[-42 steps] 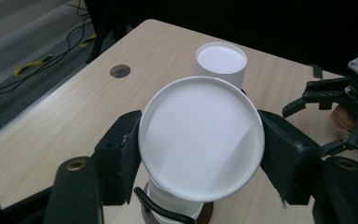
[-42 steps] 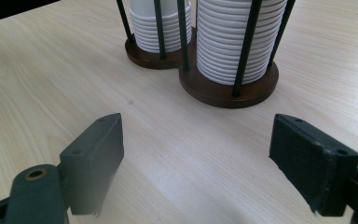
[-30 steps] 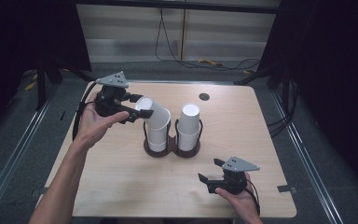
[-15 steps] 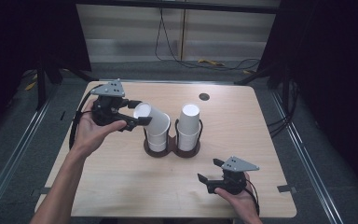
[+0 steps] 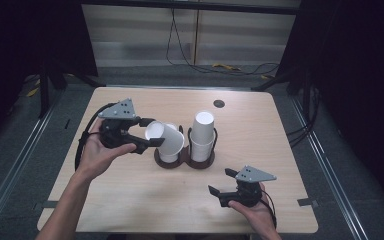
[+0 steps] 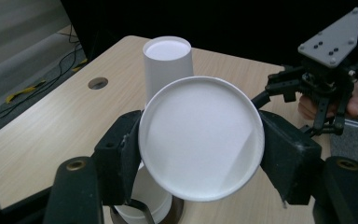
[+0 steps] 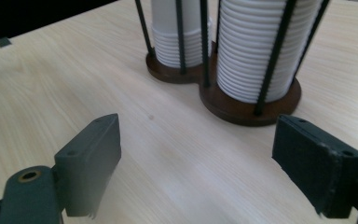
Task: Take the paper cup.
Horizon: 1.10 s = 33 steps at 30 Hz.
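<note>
Two stacks (image 5: pixel 202 132) stand in a holder (image 5: pixel 185 160) mid-surface (image 5: pixel 130 210); my left tool (image 5: pixel 152 132) clamps a tilted cup (image 5: pixel 165 140) over it. Left gripper view: jaws pinch the cup rim. Right gripper view: my right tool (image 7: pixel 196 154) gapes empty.

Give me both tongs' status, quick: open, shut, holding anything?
Left tongs: shut on a white paper cup, tilted above the cup holder.
Right tongs: open, holding nothing.
</note>
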{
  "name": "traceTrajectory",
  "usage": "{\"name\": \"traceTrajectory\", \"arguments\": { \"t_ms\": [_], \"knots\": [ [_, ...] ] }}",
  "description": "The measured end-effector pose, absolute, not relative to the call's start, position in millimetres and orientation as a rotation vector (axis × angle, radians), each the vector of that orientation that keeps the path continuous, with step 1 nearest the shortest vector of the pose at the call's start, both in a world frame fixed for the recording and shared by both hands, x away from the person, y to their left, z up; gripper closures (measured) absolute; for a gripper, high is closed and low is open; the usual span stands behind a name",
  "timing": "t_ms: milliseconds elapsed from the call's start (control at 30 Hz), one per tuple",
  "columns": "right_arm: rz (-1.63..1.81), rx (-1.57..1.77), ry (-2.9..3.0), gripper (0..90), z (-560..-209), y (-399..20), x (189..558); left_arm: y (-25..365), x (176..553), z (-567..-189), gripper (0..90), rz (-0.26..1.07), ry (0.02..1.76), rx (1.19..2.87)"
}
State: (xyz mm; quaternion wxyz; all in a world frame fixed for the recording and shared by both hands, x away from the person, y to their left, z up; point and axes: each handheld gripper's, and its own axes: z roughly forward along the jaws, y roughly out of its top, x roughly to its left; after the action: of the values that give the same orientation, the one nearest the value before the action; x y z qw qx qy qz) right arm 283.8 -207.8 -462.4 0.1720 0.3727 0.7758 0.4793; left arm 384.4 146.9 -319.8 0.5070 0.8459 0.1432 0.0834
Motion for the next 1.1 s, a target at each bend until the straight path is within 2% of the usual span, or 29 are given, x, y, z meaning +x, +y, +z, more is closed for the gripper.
{"name": "traceTrajectory", "arguments": {
  "t_ms": [500,833,1100],
  "knots": [
    [1.444,0.898,2.243,13.9,-443.5,-175.0,296.1,135.0,380.4,-350.1,34.8,0.098,0.344,2.053],
    [1.469,0.834,2.265,13.8,-437.9,-157.5,303.1,127.0,375.6,-371.1,34.7,0.091,0.306,2.083],
    [1.506,0.812,2.259,13.8,-439.7,-152.2,306.4,126.1,371.6,-387.8,34.9,0.029,0.328,2.060]
  ]
}}
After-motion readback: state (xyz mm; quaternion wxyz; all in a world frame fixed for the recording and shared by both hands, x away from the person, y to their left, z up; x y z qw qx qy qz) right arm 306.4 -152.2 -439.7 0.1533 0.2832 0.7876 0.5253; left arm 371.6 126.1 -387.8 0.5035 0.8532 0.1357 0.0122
